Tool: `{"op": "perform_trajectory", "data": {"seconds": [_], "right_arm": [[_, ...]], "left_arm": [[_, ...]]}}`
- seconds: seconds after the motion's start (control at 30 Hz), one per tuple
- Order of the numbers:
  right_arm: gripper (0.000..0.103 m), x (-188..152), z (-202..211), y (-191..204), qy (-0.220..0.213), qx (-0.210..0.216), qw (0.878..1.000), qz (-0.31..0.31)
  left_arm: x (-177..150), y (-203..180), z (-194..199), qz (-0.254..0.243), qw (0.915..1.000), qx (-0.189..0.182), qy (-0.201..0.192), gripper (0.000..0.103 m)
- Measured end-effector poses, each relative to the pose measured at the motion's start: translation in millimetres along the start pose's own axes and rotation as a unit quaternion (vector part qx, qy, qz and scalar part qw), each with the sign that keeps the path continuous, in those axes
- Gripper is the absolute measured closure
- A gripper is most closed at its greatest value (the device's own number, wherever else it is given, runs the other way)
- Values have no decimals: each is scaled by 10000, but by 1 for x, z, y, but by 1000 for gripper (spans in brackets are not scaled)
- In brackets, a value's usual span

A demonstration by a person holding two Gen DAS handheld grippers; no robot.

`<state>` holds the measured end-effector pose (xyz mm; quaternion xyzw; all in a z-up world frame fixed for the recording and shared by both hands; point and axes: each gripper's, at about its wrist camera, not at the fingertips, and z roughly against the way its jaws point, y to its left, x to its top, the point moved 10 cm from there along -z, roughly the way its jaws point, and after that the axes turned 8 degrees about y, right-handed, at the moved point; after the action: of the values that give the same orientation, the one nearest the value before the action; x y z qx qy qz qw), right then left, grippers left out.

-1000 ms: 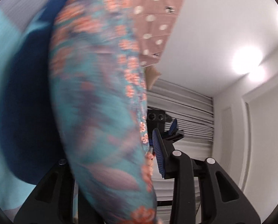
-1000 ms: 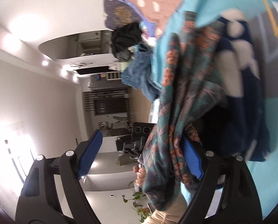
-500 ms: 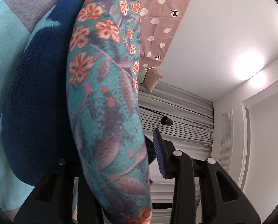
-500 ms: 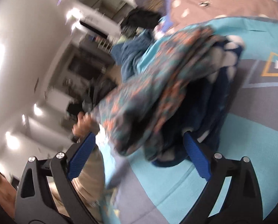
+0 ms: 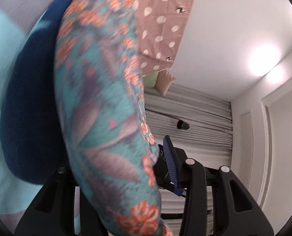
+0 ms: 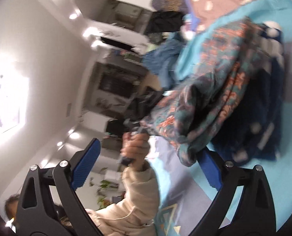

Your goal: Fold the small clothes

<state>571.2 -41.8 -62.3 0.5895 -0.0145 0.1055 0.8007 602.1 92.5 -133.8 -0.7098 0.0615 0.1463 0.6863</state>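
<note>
Left gripper (image 5: 118, 163): jaws opening, floral garment (image 5: 106, 118) between them. Cloth covers one finger. The other blue pad (image 5: 170, 163) shows with a sliver of gap beside the fabric. Right wrist view: the garment's corner is bunched at that gripper, above the left hand (image 6: 135, 147) and cream sleeve (image 6: 140, 196), and the rest hangs from it. Reads as a grip on the cloth.

Right gripper (image 6: 148, 163): fingers wide apart, nothing pinched. The garment's low hem hangs just in front of one blue pad; contact unclear because of blur.

Garment is teal with orange flowers and grey-purple leaves. It is lifted off the surface and sags in a fold between the two grippers.

Surface: turquoise mat (image 6: 244, 196) with grey panels and a yellow-edged geometric print. A navy plush item (image 5: 28, 118) with white spots lies on it, right behind the garment. Beyond the mat's far edge is a dusty-pink polka-dot sheet (image 5: 161, 19).

At the far side in the right view there is a clothes heap: a blue crumpled piece (image 6: 165, 59) with a black one (image 6: 165, 21) just beyond it.

Room: both views are heavily rolled. White ceiling (image 5: 224, 39) with bright spot lights, grey pleated curtains (image 5: 195, 118) and white walls. A beige pillow (image 5: 164, 81) and a green pillow (image 5: 149, 79) sit beside the sheet's edge. A green plant (image 6: 104, 184) is far off in the right view.
</note>
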Motion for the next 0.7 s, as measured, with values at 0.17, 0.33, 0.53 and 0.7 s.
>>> {"op": "perform_trajectory", "data": {"seconds": [0.17, 0.33, 0.53, 0.7], "right_arm": [[7, -31, -15, -49, 128, -124, 9978, -631], [8, -28, 40, -36, -993, -1489, 9837, 149], [8, 43, 33, 53, -2005, -3139, 8998, 2271], [8, 82, -43, -2, -1548, -3828, 8819, 2274]], "left_arm": [[-31, 44, 16, -216, 9919, 1249, -107, 59], [-63, 3, 58, -1294, 9567, 2515, -685, 54], [-53, -100, 68, -2704, 8754, 3587, -1786, 46], [-13, -114, 39, -2895, 8884, 2954, -1994, 46]]}}
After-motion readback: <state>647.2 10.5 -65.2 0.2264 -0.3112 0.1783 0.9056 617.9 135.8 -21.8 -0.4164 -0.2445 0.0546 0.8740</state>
